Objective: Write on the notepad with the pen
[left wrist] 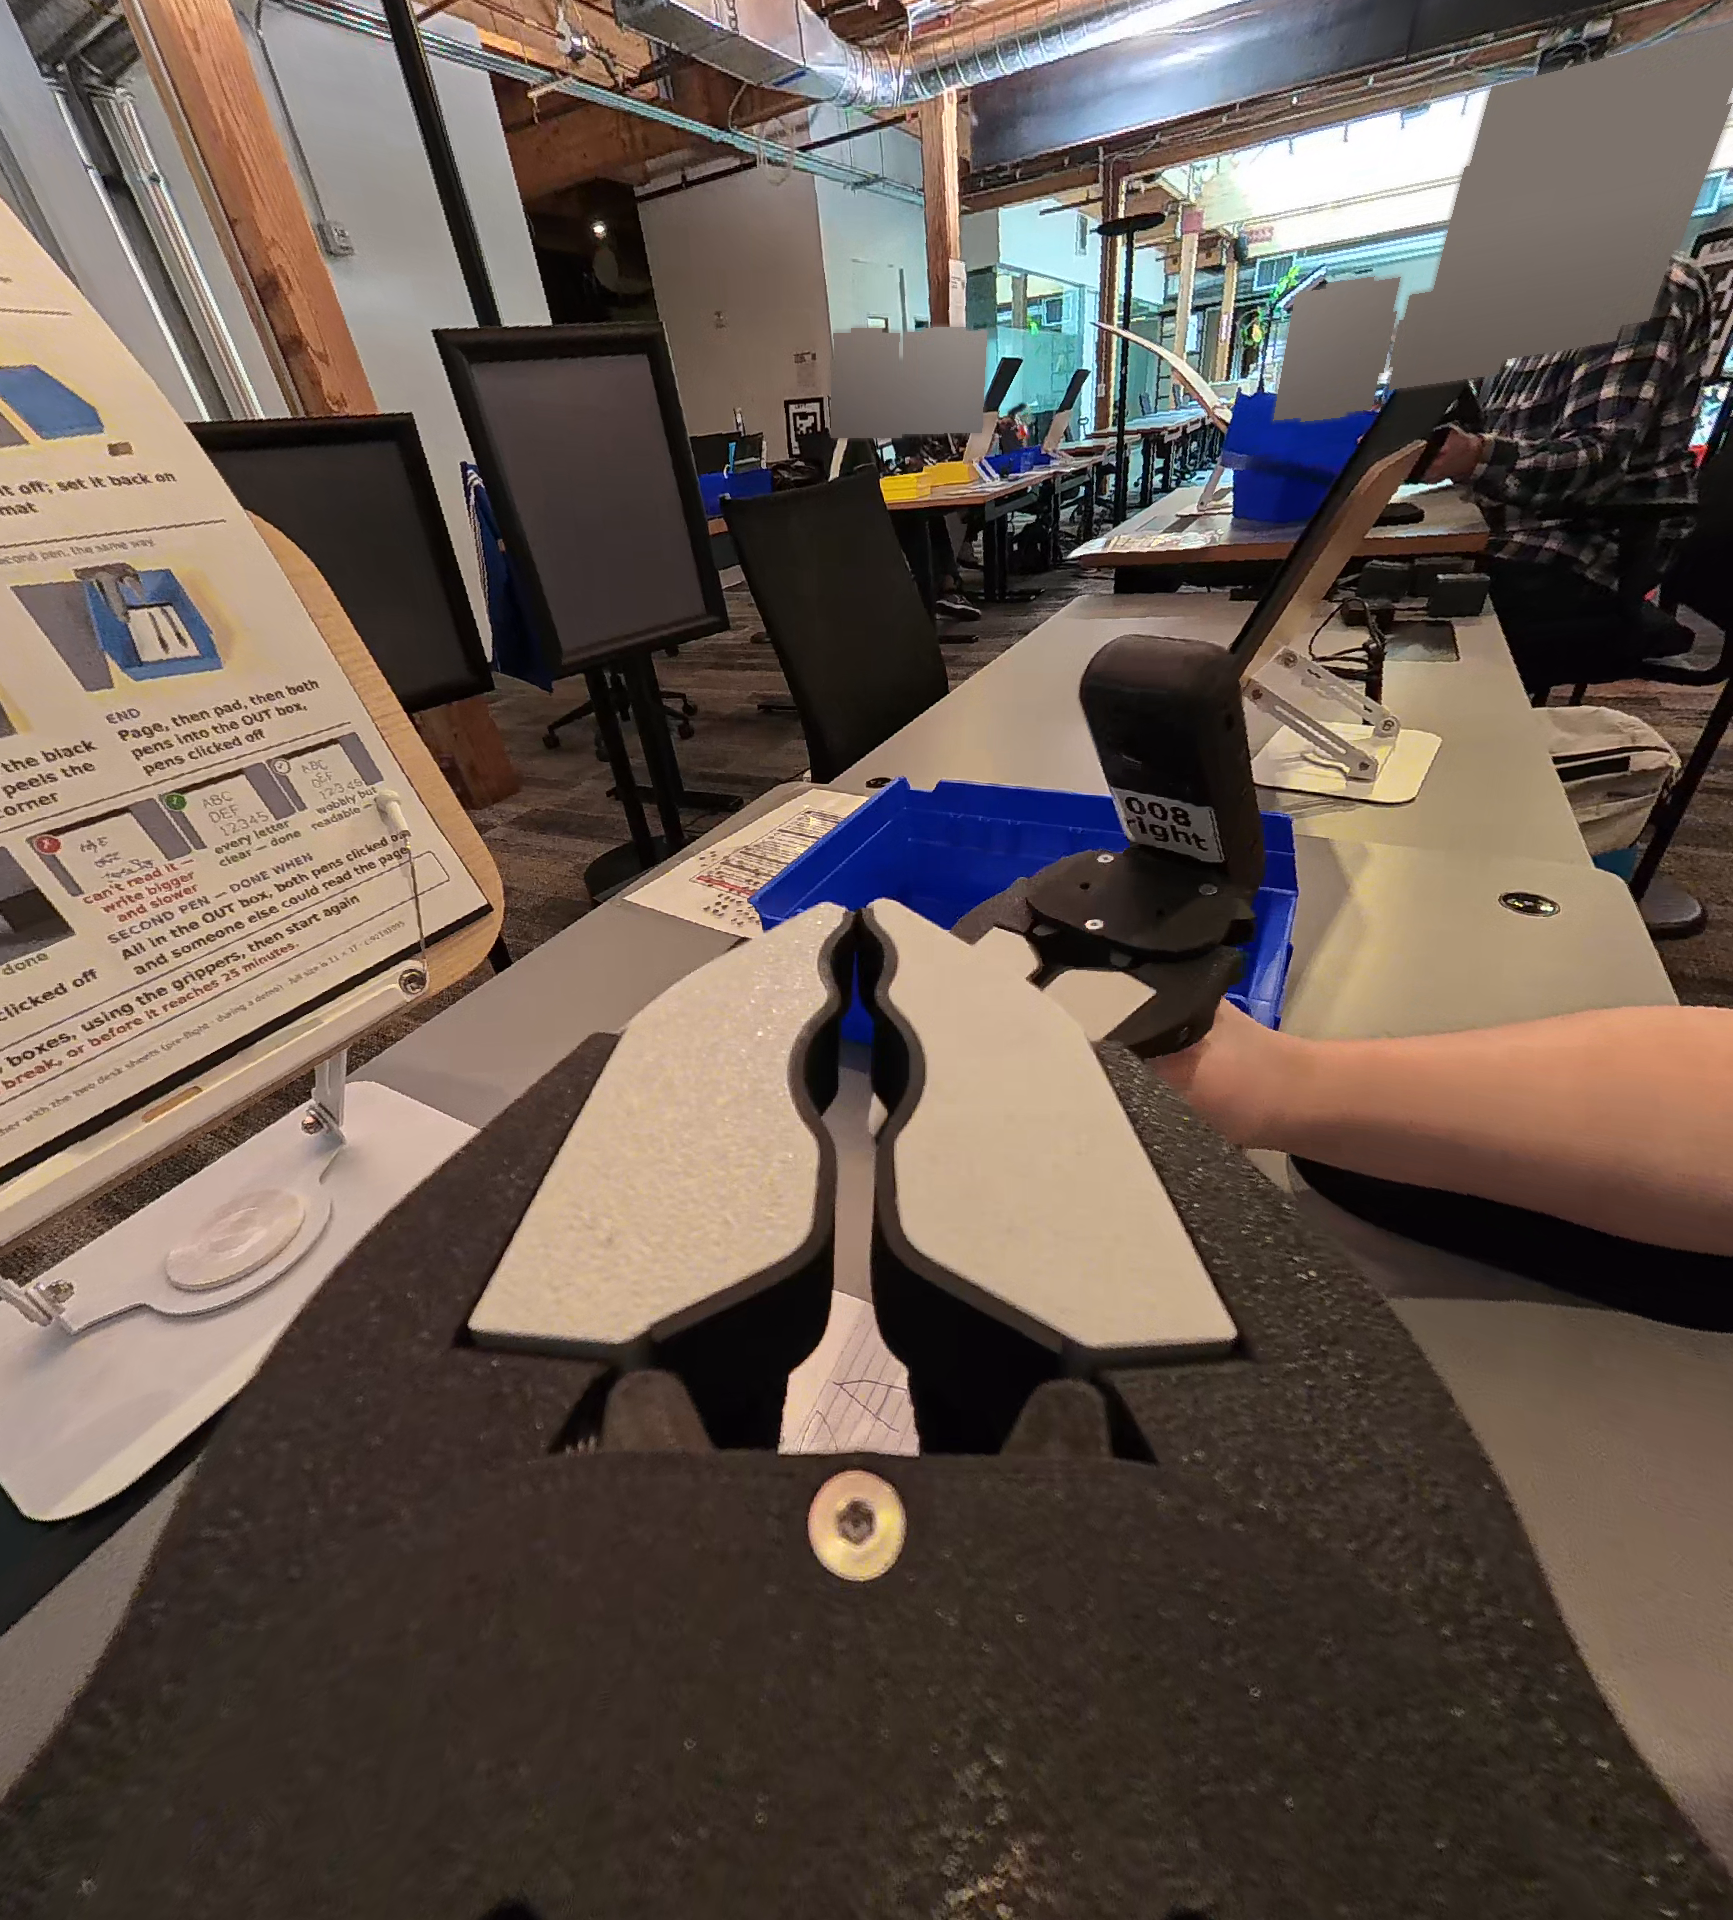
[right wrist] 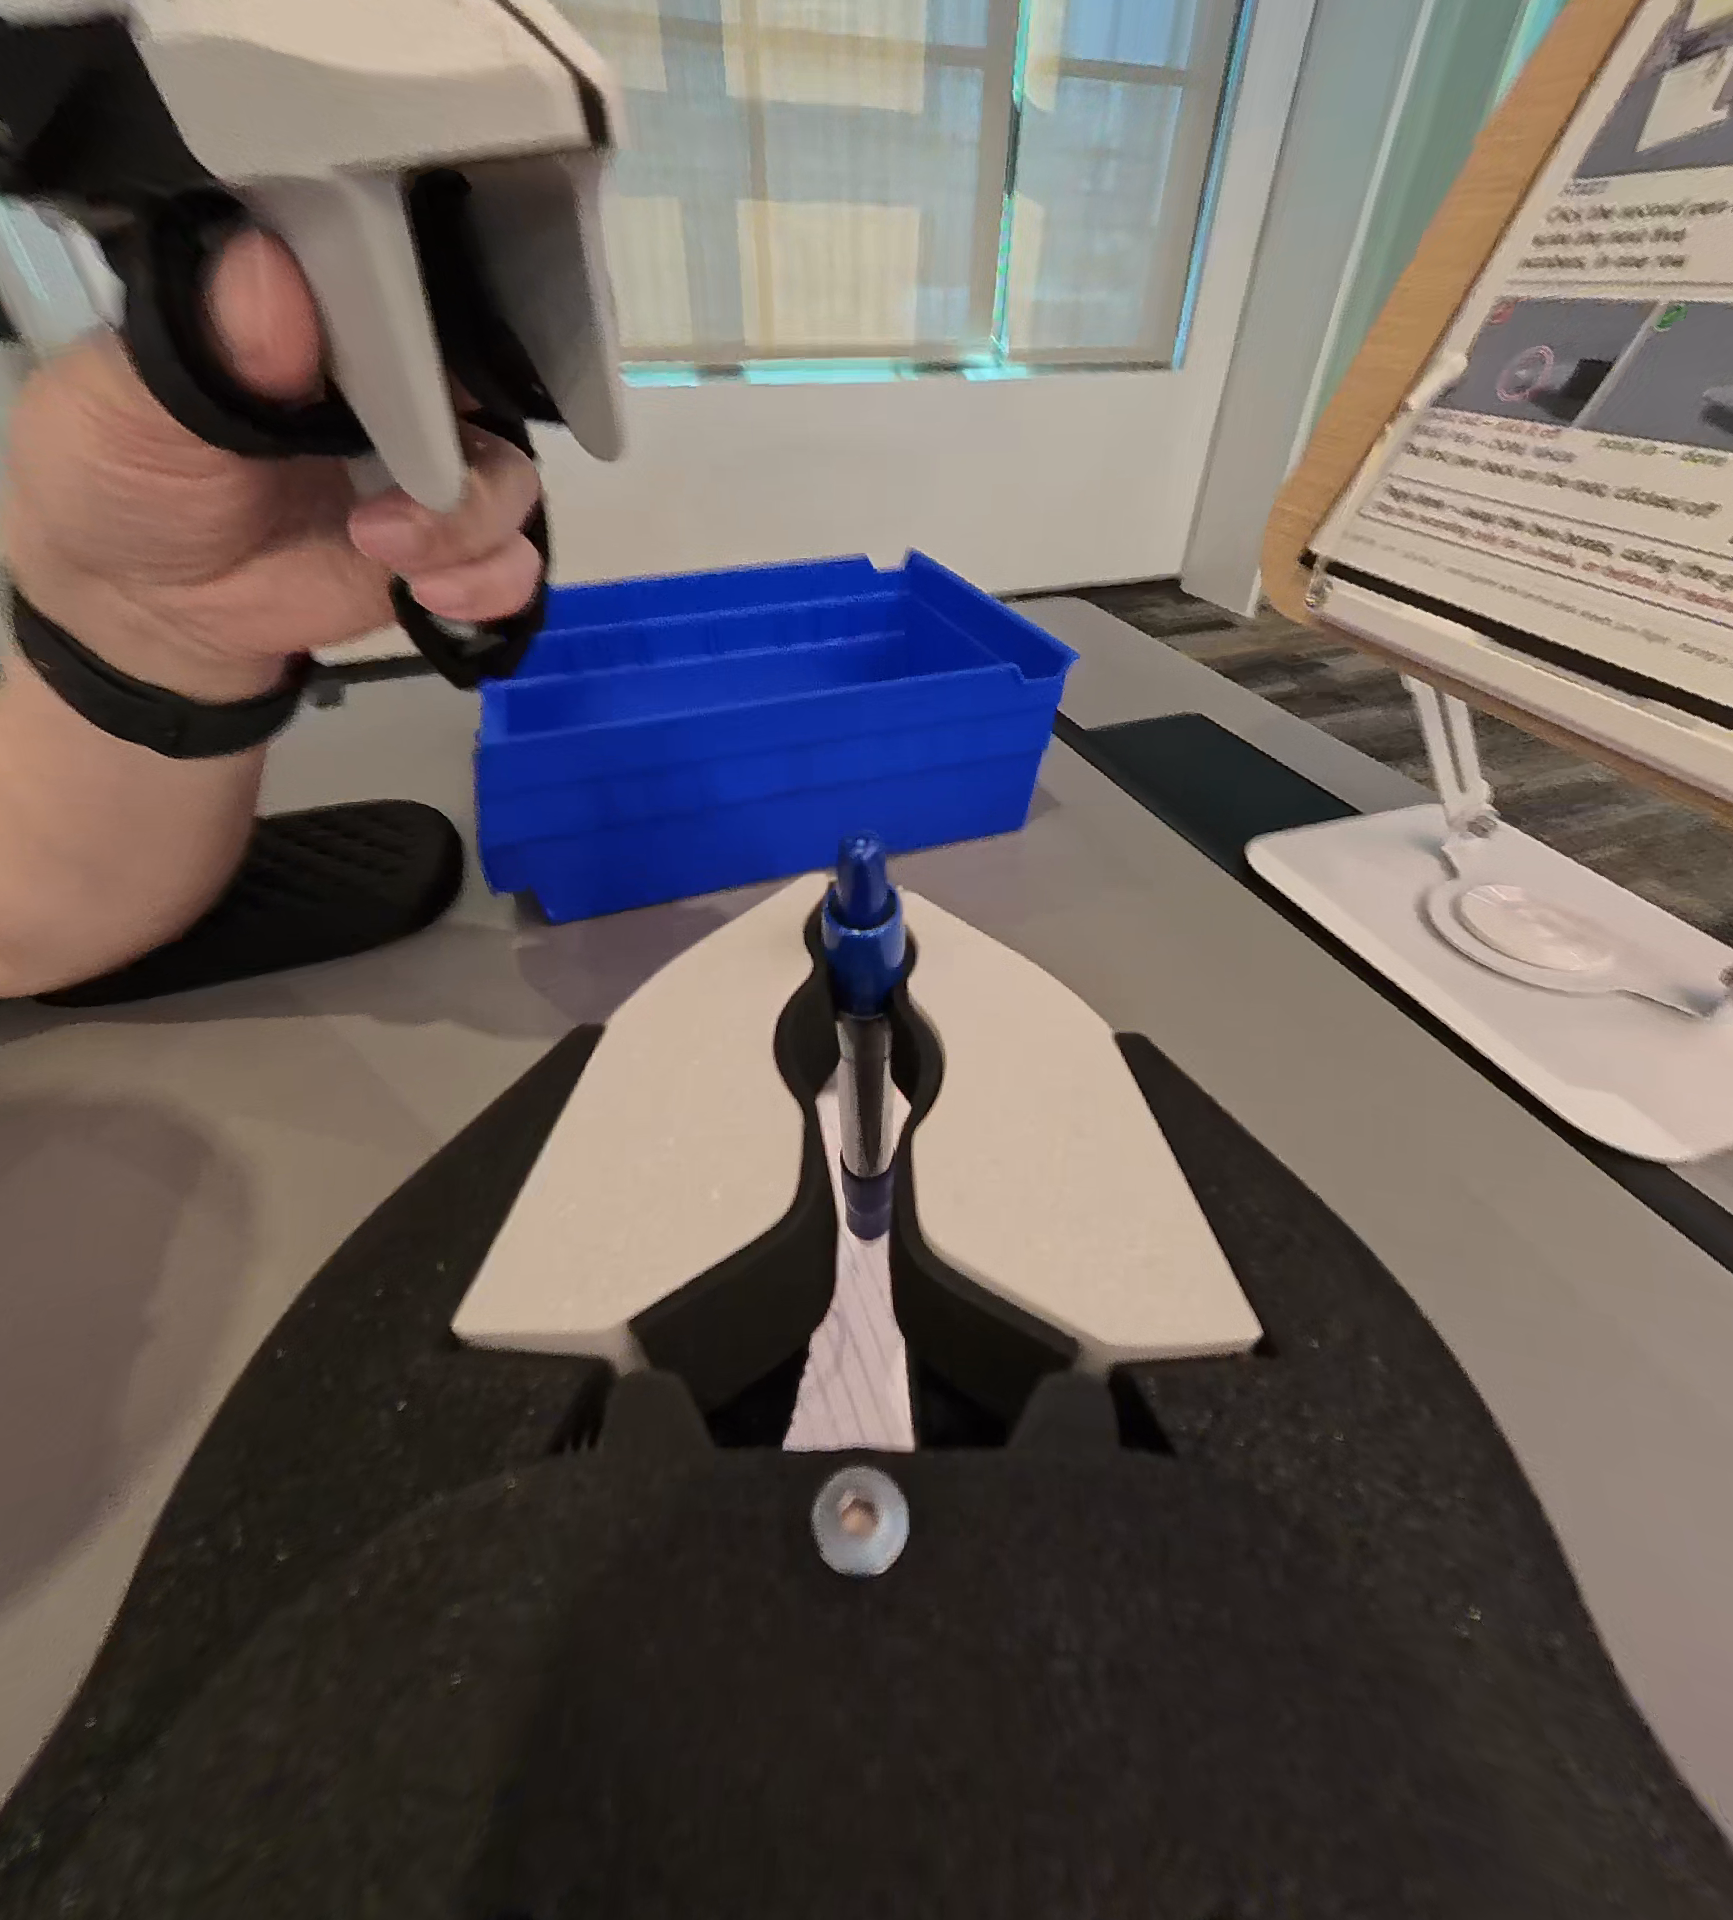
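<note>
Scanning L to R in your left wrist view: 1 instruction board [left wrist: 145, 727] on a white stand at far L, 2 dark framed panels [left wrist: 587, 488] on floor stands behind it, 1 black chair [left wrist: 841, 613] past the worktop [left wrist: 1464, 935] edge, then 1 blue bin [left wrist: 945, 852] w/ a printed sheet [left wrist: 758, 852] just beside it. Your left claw [left wrist: 860, 935] sits mid-frame, fingertips all but touching, nothing between them. Lined paper of the notepad [left wrist: 846, 1382] shows thru the gap low between the fingers, w/ pen marks on it. To the R, your right claw [left wrist: 1101, 997] is in your hand, in front of the bin; its tips are hidden here. 1 more board stand [left wrist: 1340, 665] farther back.

Right wrist view, L to R: your left hand [right wrist: 218, 499] on the other claw's handle, 1 black wristband [right wrist: 145, 696], 1 black pad [right wrist: 322, 894] under the forearm, 1 blue bin [right wrist: 768, 707], 1 board on a stand [right wrist: 1589, 395]. Your right claw [right wrist: 860, 935] is clamped on 1 pen [right wrist: 862, 1039], blue cap end poking out past the tips, other end down toward the notepad [right wrist: 857, 1371] sheet seen thru the gap. Can't tell if the tip touches the paper.
</note>
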A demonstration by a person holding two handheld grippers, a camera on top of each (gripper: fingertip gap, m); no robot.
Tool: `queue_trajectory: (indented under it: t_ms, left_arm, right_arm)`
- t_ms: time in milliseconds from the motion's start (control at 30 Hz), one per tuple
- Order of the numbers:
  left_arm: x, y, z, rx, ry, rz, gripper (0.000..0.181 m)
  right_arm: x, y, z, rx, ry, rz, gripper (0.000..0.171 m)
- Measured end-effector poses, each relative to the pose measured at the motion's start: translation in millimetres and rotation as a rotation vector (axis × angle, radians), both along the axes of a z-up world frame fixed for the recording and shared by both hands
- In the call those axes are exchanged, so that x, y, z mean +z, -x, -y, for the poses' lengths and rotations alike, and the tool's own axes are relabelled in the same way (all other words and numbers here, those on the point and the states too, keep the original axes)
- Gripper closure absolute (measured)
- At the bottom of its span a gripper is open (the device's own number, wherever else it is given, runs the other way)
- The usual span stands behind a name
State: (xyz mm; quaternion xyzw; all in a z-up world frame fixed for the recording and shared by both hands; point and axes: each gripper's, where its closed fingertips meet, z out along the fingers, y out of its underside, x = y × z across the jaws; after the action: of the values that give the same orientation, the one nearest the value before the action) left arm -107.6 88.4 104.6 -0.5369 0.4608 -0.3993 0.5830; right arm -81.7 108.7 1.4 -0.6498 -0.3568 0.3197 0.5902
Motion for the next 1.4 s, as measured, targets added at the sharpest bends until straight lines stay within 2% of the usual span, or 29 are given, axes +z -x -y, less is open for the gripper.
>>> queue_trajectory:
  t_ms: [167,233,367,500,633,733,867,967,1167,1400]
  left_arm:
    - [1,1,-1,0.008,-0.011,0.002,0.181]
    - [1,1,-1,0.011,-0.011,0.002,0.181]
    - [0,1,-2,0.011,-0.010,-0.002,0.181]
    - [2,2,-1,0.011,-0.014,0.003,0.181]
    - [1,2,-2,0.013,-0.011,-0.002,0.181]
    - [-1,0,-2,0.011,-0.009,-0.007,0.181]
    - [2,2,-1,0.014,-0.016,-0.001,0.181]
    - [-1,0,-2,0.012,-0.010,-0.008,0.181]
    - [-19,-11,2,-0.024,0.015,-0.086,0.181]
    - [-26,-14,6,-0.040,0.012,-0.137,0.181]
  right_arm:
    - [36,23,37,0.194,-0.069,-0.180,0.167]
    - [39,33,48,0.262,-0.050,-0.212,0.167]
    - [8,53,44,0.284,0.031,-0.127,0.167]
    - [27,47,53,0.322,0.005,-0.115,0.167]
    - [0,42,46,0.297,0.057,0.038,0.167]
    - [7,41,47,0.295,0.039,0.029,0.167]
    - [16,24,46,0.246,-0.006,0.106,0.167]
    - [-7,17,38,0.242,0.114,0.146,0.167]
    - [-9,11,29,0.218,0.129,0.085,0.167]
    - [-20,-7,10,0.137,0.283,-0.001,0.167]
